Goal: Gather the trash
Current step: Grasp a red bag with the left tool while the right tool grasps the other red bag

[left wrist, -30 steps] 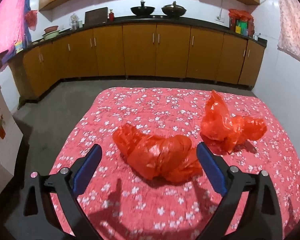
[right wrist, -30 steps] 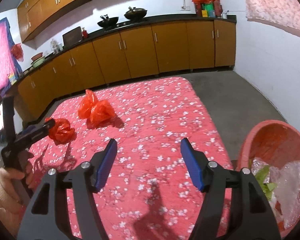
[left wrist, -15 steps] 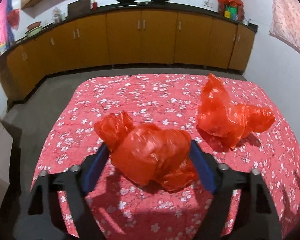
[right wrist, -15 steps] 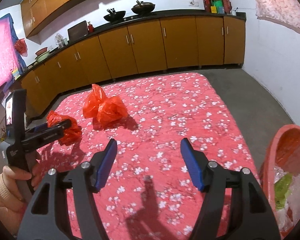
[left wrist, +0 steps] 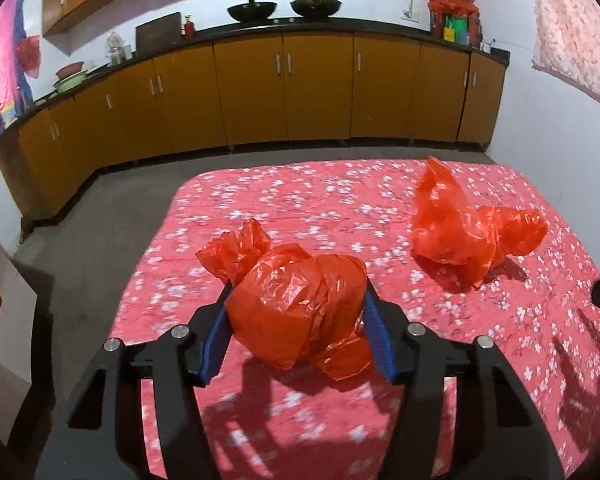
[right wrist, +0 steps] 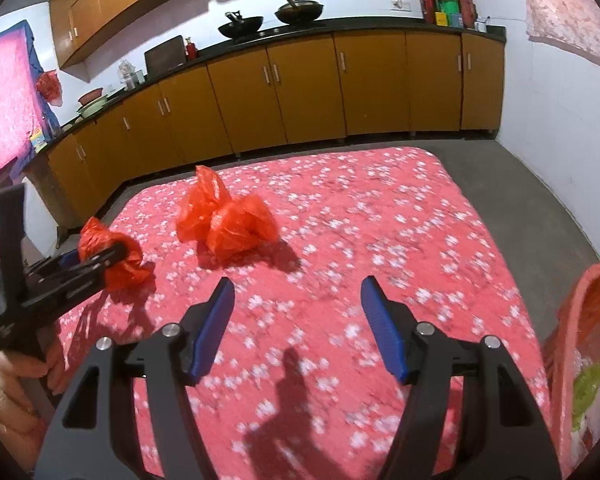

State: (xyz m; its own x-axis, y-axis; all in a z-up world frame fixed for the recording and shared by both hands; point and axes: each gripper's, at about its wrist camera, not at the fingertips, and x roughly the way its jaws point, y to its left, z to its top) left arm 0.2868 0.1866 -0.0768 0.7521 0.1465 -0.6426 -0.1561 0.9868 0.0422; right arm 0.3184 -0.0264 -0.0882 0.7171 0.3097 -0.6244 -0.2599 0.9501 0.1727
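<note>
My left gripper point(left wrist: 296, 312) is closing around the nearer red plastic bag point(left wrist: 300, 304), a knotted, crinkled bundle that sits between its blue pads point(left wrist: 376, 336); both pads already touch the bag's sides, and the bundle bulges out above and in front of them. From my right wrist view the same bag point(right wrist: 112, 258) shows clamped at the tip of the left gripper point(right wrist: 100, 258), low over the left edge of the table point(right wrist: 380, 220), whose red cloth is printed with small white blossoms.

My right gripper point(right wrist: 298, 312) stands about half open with nothing between its pads, only the flowered cloth below.

A second red plastic bag point(left wrist: 468, 232) lies loose on the table farther back and to the right of the first one, well apart from both grippers (it is knotted too, with one corner sticking up).

At the right edge of my right wrist view stands a reddish basin point(right wrist: 580, 312), beside the table, with clear plastic and something green in it.

Behind the table runs a row of orange cabinets point(left wrist: 284, 92) under a dark counter carrying two black woks point(left wrist: 284, 6). As for writing: I can read none anywhere; the coloured packs at the counter's right end point(left wrist: 454, 20) are too small and blurred to make out any label.
</note>
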